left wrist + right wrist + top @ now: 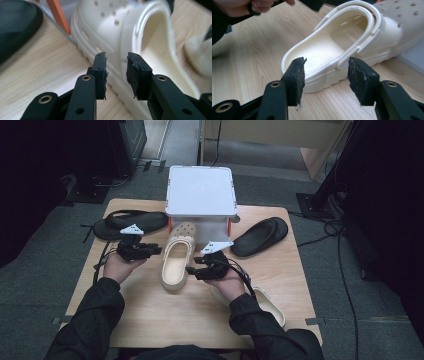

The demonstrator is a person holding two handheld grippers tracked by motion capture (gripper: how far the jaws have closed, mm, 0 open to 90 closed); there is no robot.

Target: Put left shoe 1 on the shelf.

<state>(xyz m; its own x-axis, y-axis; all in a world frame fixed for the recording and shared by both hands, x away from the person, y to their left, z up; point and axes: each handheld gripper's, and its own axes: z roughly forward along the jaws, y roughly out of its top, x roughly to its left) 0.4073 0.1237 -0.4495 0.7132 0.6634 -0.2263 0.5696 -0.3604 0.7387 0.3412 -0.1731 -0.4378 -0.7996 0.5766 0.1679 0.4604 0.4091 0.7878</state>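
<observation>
The second cream clog [267, 304] lies mostly under the person's right forearm in the high view; only its outer rim shows beyond the sleeve. The toe of the cream clog [178, 254] at the middle of the table sits against the white box [201, 190], whose orange legs are largely covered by that toe. In the left gripper view that clog [140, 32] is cut off at the top edge and its far side is blurred, as is a pale shape [200, 56] beside it, too soft to name. In the right gripper view the clog's toe [402, 20] runs past the right edge, and the hand [242, 7] beyond its heel is cropped by the top edge.
</observation>
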